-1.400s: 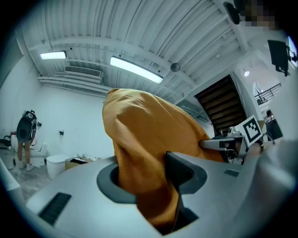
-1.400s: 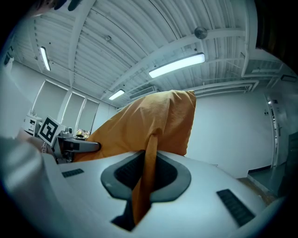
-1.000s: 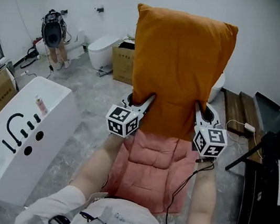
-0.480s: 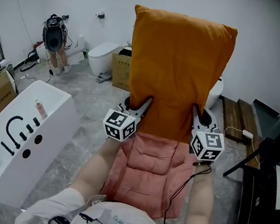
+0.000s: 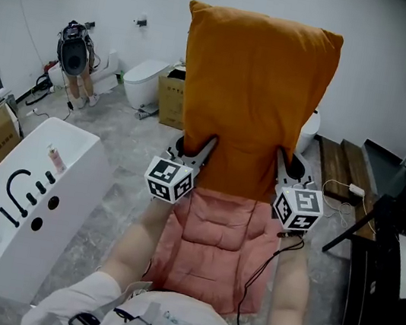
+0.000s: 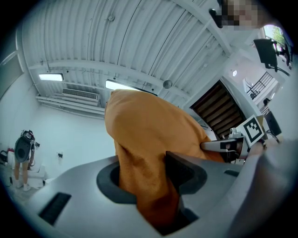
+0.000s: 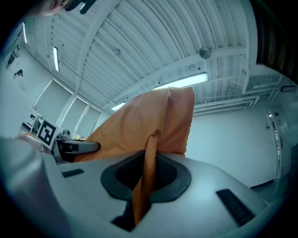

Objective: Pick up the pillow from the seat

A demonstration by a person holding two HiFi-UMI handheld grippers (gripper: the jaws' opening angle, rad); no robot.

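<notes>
Head view, nearest first: the pink quilted seat (image 5: 211,252) lies under the person's forearms with nothing resting on it. Just above it, the left tongs (image 5: 207,147) and right tongs (image 5: 281,159) are each clenched on a lower corner of the orange pillow (image 5: 254,89). It hangs in the air clear of the seat, standing upright in front of the person.

The weak point is probably the right side. The right gripper view shows those jaws nearly together on only a thin fold of the cover, with no stuffing in the bite. A jerk or swing could pull that fold free and leave the pillow dangling from one corner. The left gripper view shows a thicker bunch of fabric wedged between the jaws, which looks more secure.

All the bulk sits above the two grips, so the pillow may also flop forward or back toward the person. If the two hands drift apart or tilt unevenly, it would likely twist.

The pillow is a plump rectangle in a plain burnt-orange woven cover. Its two top corners are pointed, and soft creases gather where it is pinched. It looks light and limp.
</notes>
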